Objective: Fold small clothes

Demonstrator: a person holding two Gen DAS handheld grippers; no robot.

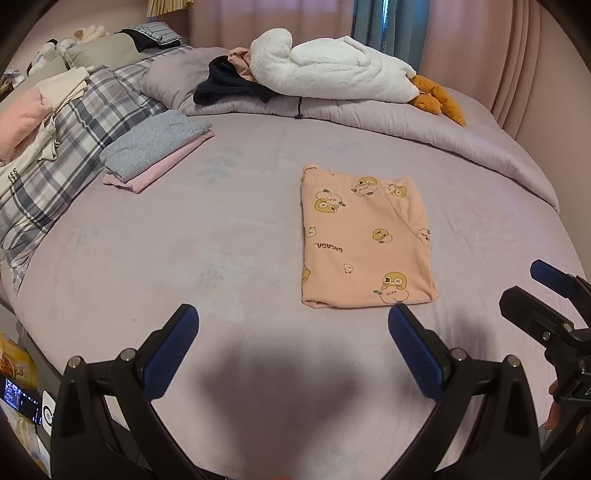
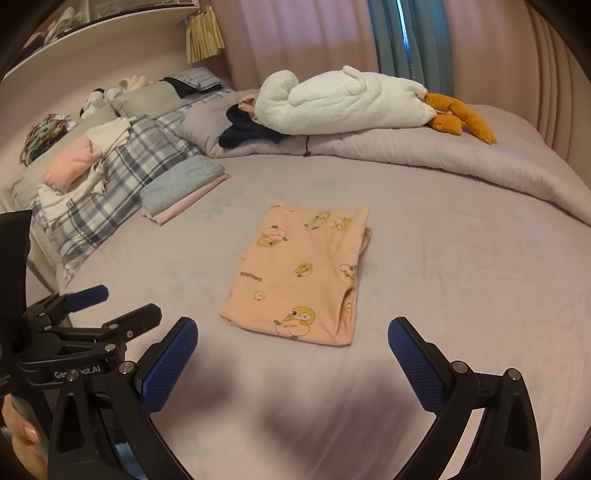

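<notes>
Left gripper (image 1: pixel 293 321) and right gripper (image 2: pixel 291 334) gape wide, empty, near the folded peach duck-print cloth (image 2: pixel 299 275) on the lilac bed (image 2: pixel 461 277); pink curtains (image 2: pixel 295 33) probably behind.

Peach garment (image 1: pixel 364 236) (yellow ducks), lilac bedsheet (image 1: pixel 221 240)

The folded peach printed cotton-like garment (image 1: pixel 365 240) looks soft and matt, on a matt, faintly napped lilac bed sheet (image 1: pixel 221 240). The white plush goose toy (image 1: pixel 332 70) is fleecy. The left gripper (image 1: pixel 293 325) and right gripper (image 2: pixel 291 336) have matt black plastic arms, 2 textured blue rubbery pads (image 2: pixel 170 365) each, and shiny metal pins.
</notes>
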